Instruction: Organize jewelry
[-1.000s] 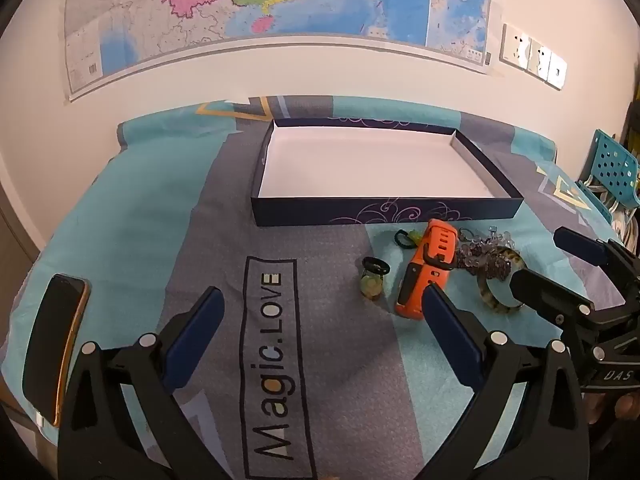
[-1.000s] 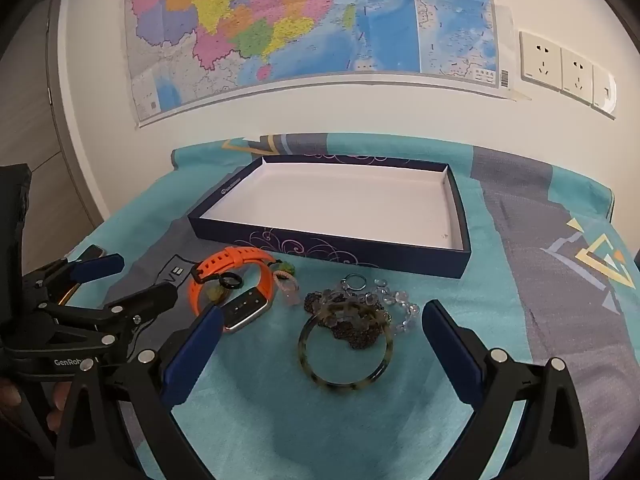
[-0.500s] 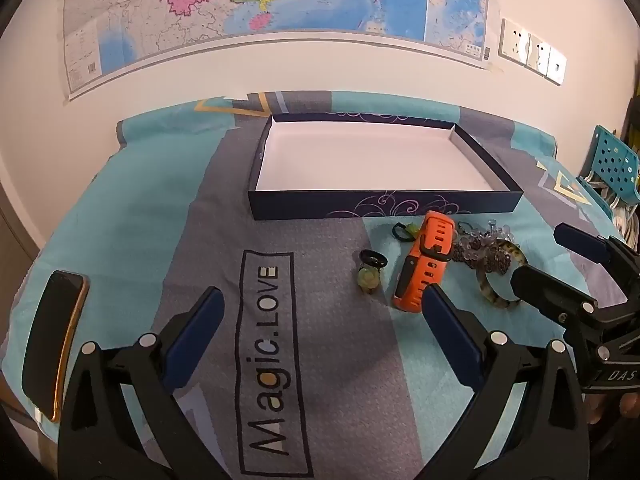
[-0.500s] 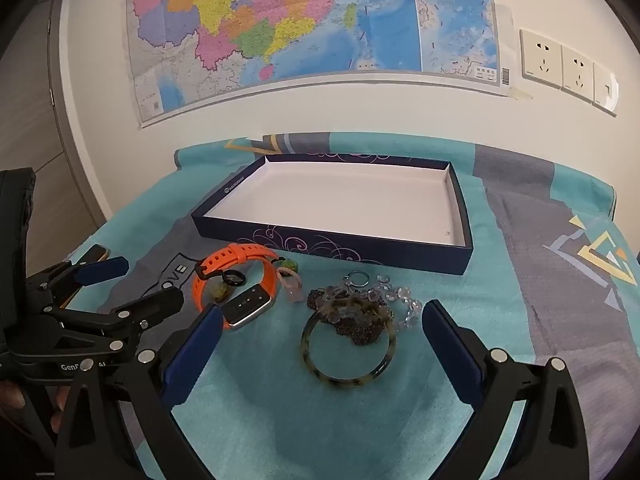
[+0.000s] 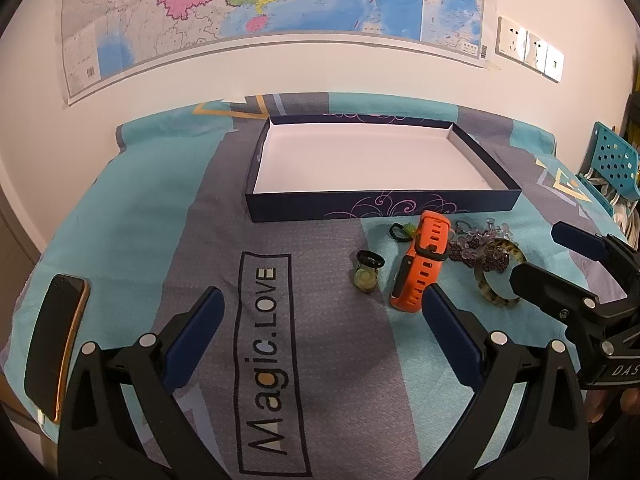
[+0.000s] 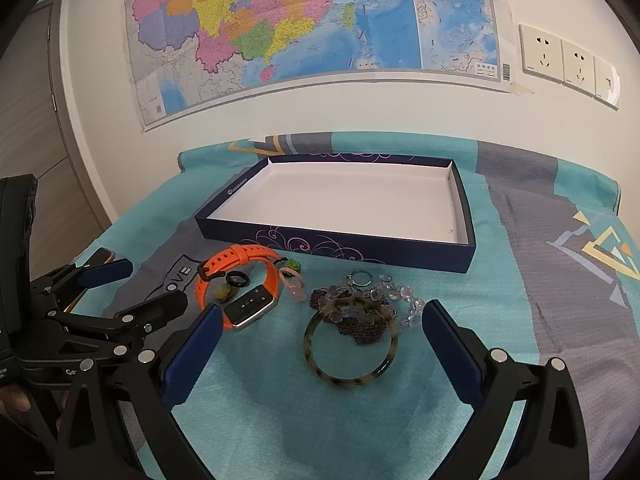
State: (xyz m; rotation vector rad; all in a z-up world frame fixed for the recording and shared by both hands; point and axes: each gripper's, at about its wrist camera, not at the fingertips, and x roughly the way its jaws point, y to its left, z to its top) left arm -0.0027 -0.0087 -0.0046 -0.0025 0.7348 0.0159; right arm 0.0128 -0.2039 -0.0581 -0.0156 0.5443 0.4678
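A navy box (image 5: 380, 204) with a white inside lies open on the bedspread; nothing is in it (image 6: 332, 242). In front of it lie an orange watch (image 5: 420, 264) (image 6: 240, 260), a black ring (image 5: 370, 258) (image 6: 237, 279), a green stone (image 5: 365, 280), a tortoiseshell bangle (image 6: 348, 378) (image 5: 486, 292), dark beads (image 6: 360, 326) and clear beads (image 6: 404, 296). My left gripper (image 5: 320, 312) (image 6: 148, 286) hovers open just left of the watch. The bangle sits between the fingers of my open right gripper (image 6: 322, 326) (image 5: 540, 254). Neither holds anything.
A phone (image 5: 56, 344) lies at the bedspread's left edge. A map and wall sockets (image 6: 568, 64) are on the wall behind the box. A teal perforated chair (image 5: 612, 164) stands at the far right. The bedspread bears a "Magic.LOVE" print (image 5: 266, 360).
Both views drift only slightly. The jewelry and the box lie where they were, and both grippers stay open.
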